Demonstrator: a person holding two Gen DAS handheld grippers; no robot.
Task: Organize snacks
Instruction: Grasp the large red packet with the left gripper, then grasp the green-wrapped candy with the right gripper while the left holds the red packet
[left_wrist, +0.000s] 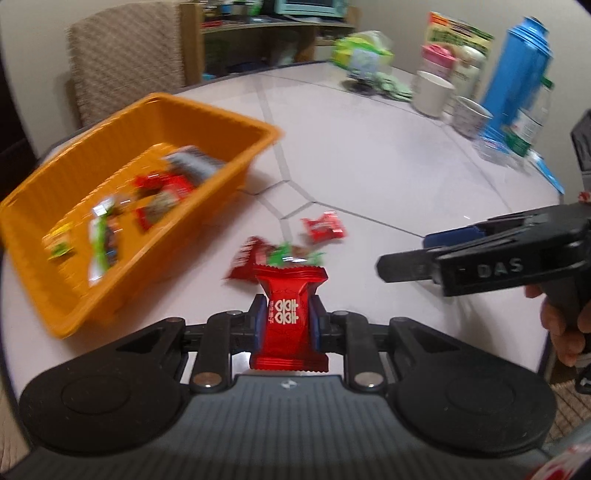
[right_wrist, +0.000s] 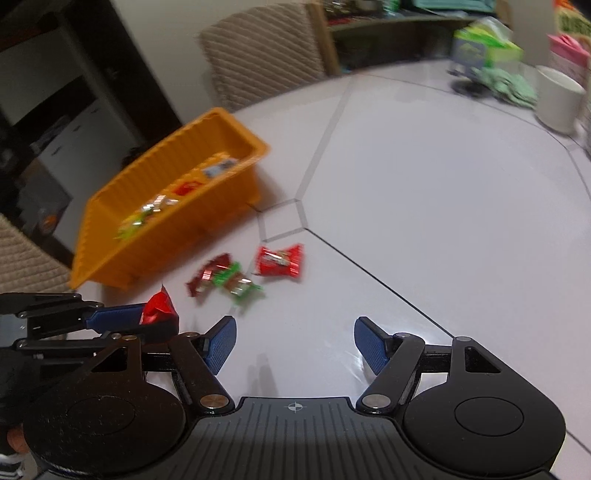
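The left claw (left_wrist: 287, 320) is clenched on one red candy (left_wrist: 286, 314). The wrapper is glossy foil with crimped, saw-toothed ends and white characters printed on its face; the blue pads (left_wrist: 260, 317) press its narrow middle, and it is carried clear of the worktop (left_wrist: 406, 177).

The right claw (right_wrist: 294, 345) is released, its two blue ribbed pads (right_wrist: 221, 343) wide apart with nothing between them, above bare worktop.

Three loose candies lie on the worktop just beside the bin (right_wrist: 110, 258):
- one red foil square (right_wrist: 280, 261), apart from the others;
- one dark red piece (right_wrist: 207, 275);
- one green-and-brown piece (right_wrist: 236, 282), touching the dark red one.

The bin is one orange plastic tub, rectangular, with ribbed walls and a rolled rim. It holds several wrapped snacks in red, green, yellow and silver; blur prevents an exact count.

The worktop is pale and smooth, with thin inlaid lines. At its far side stand one white mug (left_wrist: 432, 92) and one blue flask (left_wrist: 517, 74).
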